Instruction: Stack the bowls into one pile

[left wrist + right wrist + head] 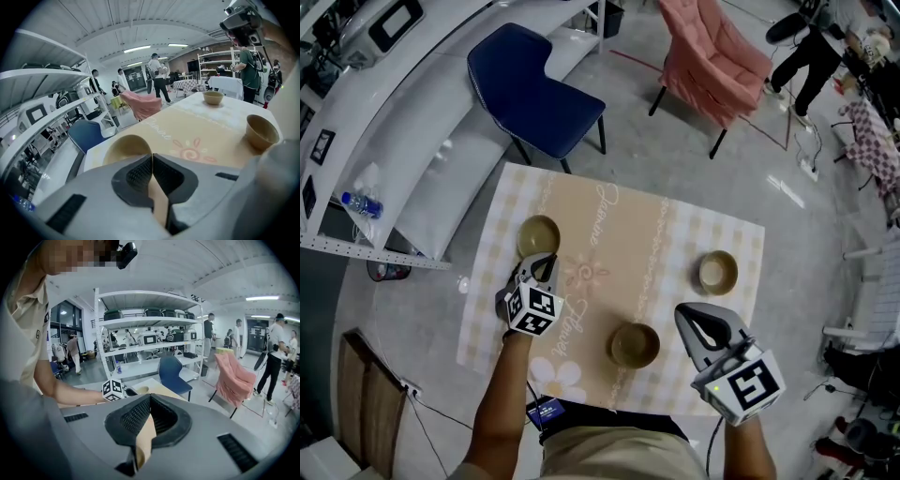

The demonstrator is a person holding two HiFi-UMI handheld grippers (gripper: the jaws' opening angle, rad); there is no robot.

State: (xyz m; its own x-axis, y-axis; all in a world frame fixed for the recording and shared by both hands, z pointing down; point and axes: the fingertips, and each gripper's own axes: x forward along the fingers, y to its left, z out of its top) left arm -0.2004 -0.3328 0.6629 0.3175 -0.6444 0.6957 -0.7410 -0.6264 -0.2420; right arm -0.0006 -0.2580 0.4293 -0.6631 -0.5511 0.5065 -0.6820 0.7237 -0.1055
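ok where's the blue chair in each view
Head view: blue chair upper left, beyond the table's far edge.
Left gripper view: blue chair at left, beyond the table corner.
Right gripper view: blue chair just right of centre.
Shared landmark: pink chair, to its right in all three.

In the left gripper view, the nearest bowl's (125,146) near side is hidden behind the left gripper (152,158). Most of the desk (153,384) is blocked by the right gripper (149,398) in its own view. In the head view, the desk's near edge is partly covered by the person's arms (502,412).
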